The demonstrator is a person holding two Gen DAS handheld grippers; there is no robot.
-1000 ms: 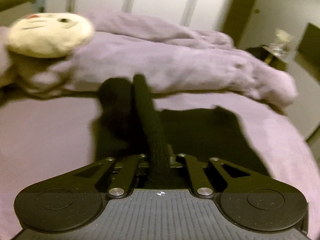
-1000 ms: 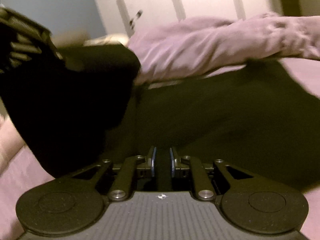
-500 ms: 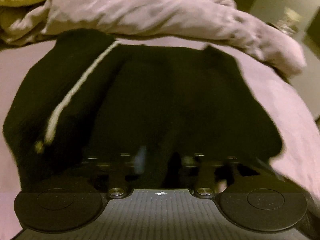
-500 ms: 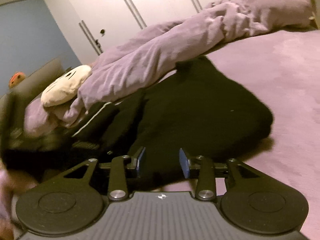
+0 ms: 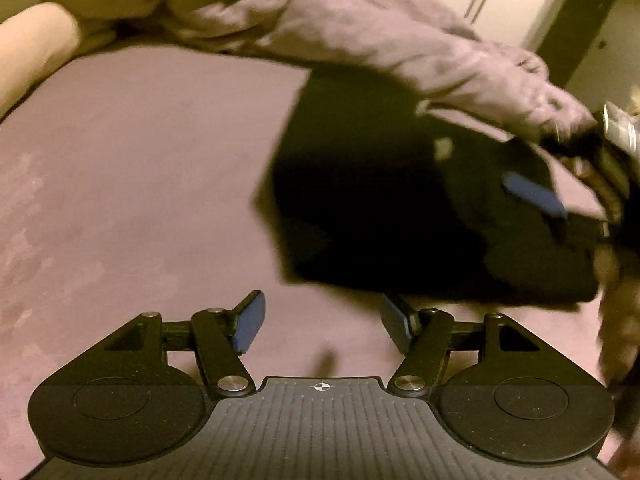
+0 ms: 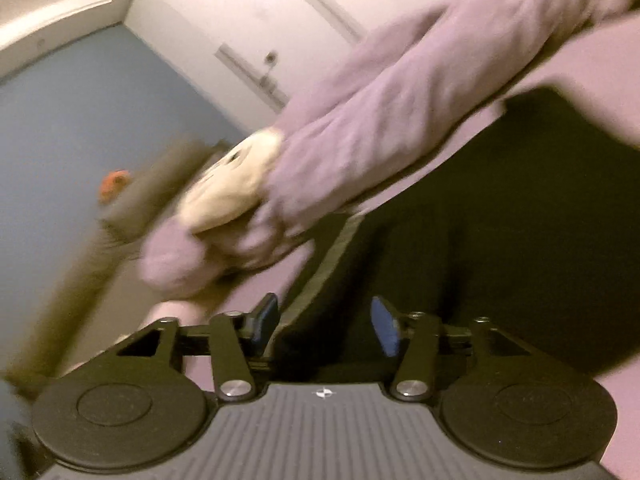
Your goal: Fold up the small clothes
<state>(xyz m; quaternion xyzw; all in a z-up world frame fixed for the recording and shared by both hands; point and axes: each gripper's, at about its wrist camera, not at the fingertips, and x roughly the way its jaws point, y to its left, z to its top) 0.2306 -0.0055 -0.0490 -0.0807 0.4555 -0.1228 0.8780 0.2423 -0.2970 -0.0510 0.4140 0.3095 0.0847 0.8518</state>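
Rumpled lilac duvet (image 5: 384,36), cream plush toy (image 6: 228,188), white doors (image 6: 280,20)

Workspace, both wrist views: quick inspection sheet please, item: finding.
Surface: purple bed sheet, faintly mottled.
Job's things: black garment lying on the sheet, blurred.
Clutter: rumpled purple duvet behind the garment; cream plush toy against it.
Grippers: left gripper jaws opening, nothing between them; right gripper jaws opening, garment edge between them, pads apart from it.
Cables: nothing seen.
Surroundings: white wardrobe doors, blue wall.
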